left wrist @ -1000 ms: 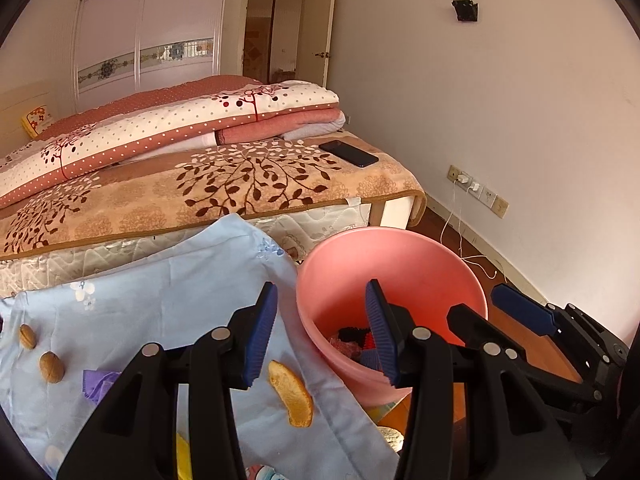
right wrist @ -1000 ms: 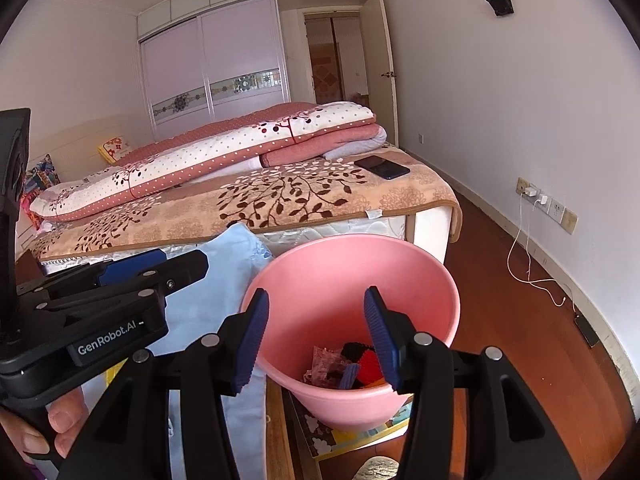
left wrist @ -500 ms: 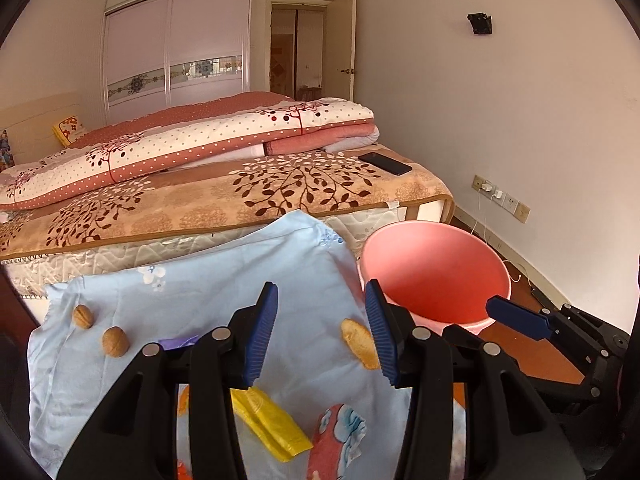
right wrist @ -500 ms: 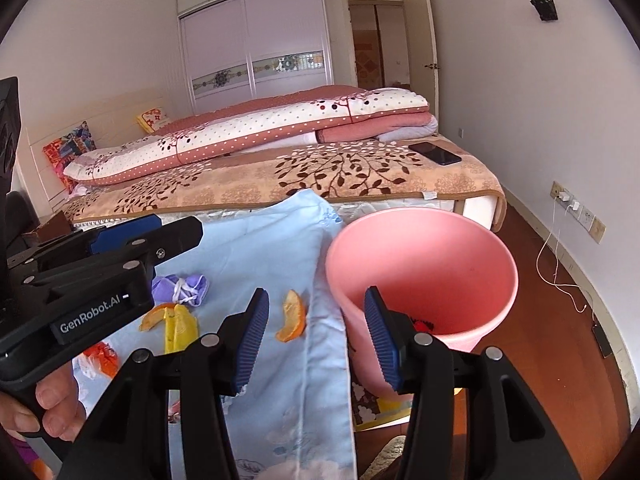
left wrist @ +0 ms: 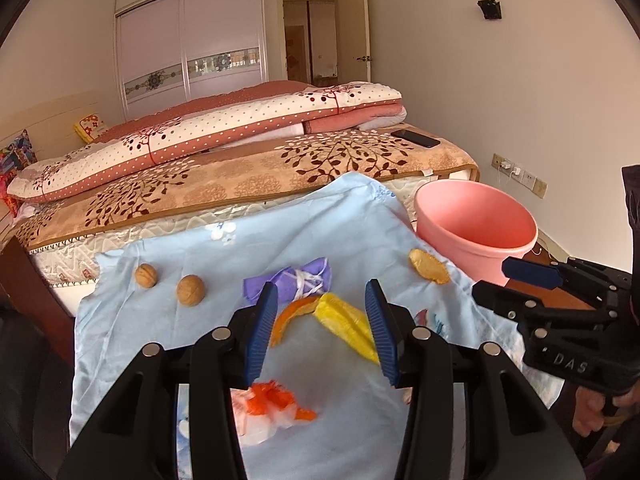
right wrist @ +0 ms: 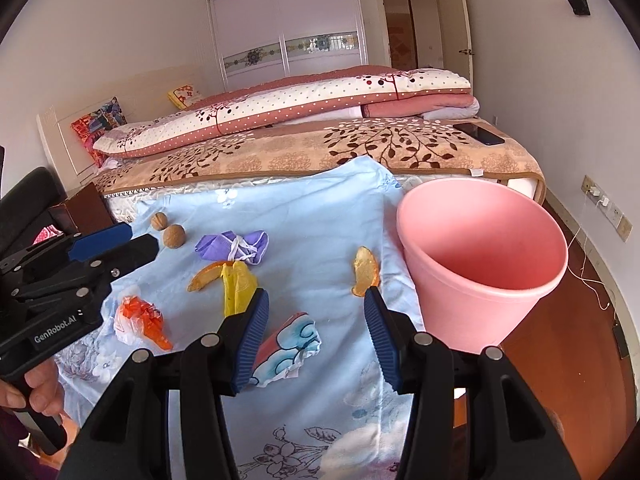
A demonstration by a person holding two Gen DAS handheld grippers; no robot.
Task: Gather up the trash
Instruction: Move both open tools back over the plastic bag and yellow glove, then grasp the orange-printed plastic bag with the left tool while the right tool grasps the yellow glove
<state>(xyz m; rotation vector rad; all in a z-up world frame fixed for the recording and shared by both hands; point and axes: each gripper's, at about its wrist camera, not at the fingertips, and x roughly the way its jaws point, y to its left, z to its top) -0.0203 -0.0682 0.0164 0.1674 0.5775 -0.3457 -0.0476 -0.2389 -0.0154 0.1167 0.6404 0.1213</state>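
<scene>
Trash lies scattered on a light blue cloth [left wrist: 320, 236] [right wrist: 312, 216]. My left gripper [left wrist: 320, 324] is open and empty above a yellow wrapper [left wrist: 348, 326] and an orange peel [left wrist: 294, 314]. A purple wad [left wrist: 296, 284], two walnuts [left wrist: 191, 289] and an orange-and-white wrapper [left wrist: 268, 404] lie around it. My right gripper [right wrist: 314, 340] is open and empty over a red-and-blue wrapper [right wrist: 288, 344], with another peel [right wrist: 365, 272] just beyond. The pink bucket [right wrist: 480, 264] [left wrist: 476, 228] stands right of the cloth.
A bed [left wrist: 240, 176] with folded quilts and a black phone [left wrist: 416, 138] lies behind the cloth. Wall sockets with a cable [right wrist: 600, 200] are on the right above wooden floor. A person's hand [right wrist: 36, 392] holds the left gripper's handle.
Both grippers swung left, away from the bucket's inside, and now hover over the trash on the cloth. Their jaws kept the same width.
</scene>
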